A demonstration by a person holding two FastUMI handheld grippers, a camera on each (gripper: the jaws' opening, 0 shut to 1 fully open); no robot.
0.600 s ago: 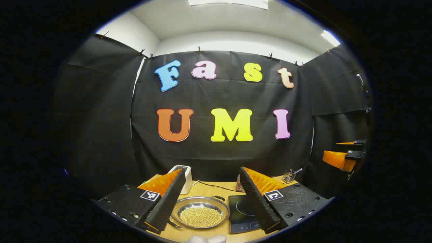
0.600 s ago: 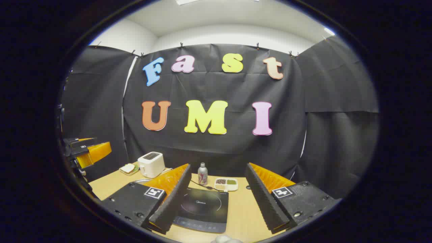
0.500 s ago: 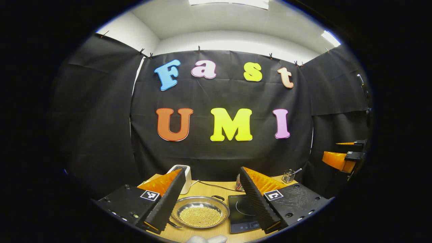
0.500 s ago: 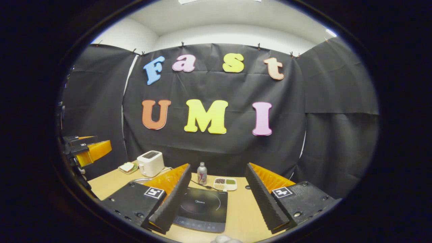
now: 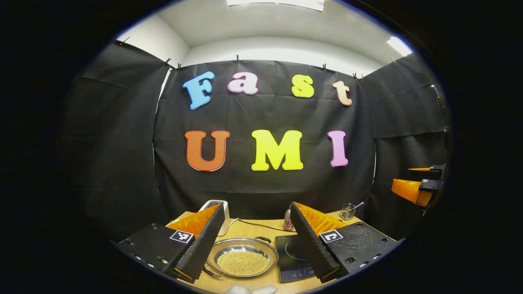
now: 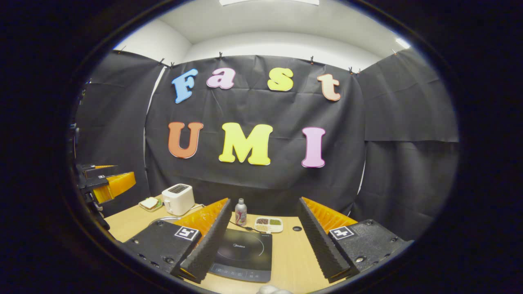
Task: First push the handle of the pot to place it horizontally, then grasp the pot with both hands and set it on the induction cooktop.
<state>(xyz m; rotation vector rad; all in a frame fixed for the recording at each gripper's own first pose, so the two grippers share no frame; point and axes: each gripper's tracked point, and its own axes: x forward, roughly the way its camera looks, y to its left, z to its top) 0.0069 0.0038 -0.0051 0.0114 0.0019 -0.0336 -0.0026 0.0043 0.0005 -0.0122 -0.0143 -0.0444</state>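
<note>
Our left gripper (image 5: 255, 241) hangs above the near edge of the wooden table (image 5: 261, 228) with its fingers spread wide, holding nothing. Between those fingers we see the pot (image 5: 243, 258), a shallow steel pan filled with small yellow beads, resting on the table just to the left of the induction cooktop (image 5: 294, 257) and not on it. A dark handle (image 5: 263, 239) sits at the pot's far rim. A white toaster (image 5: 216, 214) stands behind the pot.

Our right gripper (image 6: 261, 241) is also spread wide and empty, held above the cooktop, whose bare glass top lies between its fingers. Beyond it stand a small bottle (image 6: 241, 212) and a divided dish (image 6: 268, 224). A plate with a sandwich (image 6: 150, 203) lies left of the toaster.
</note>
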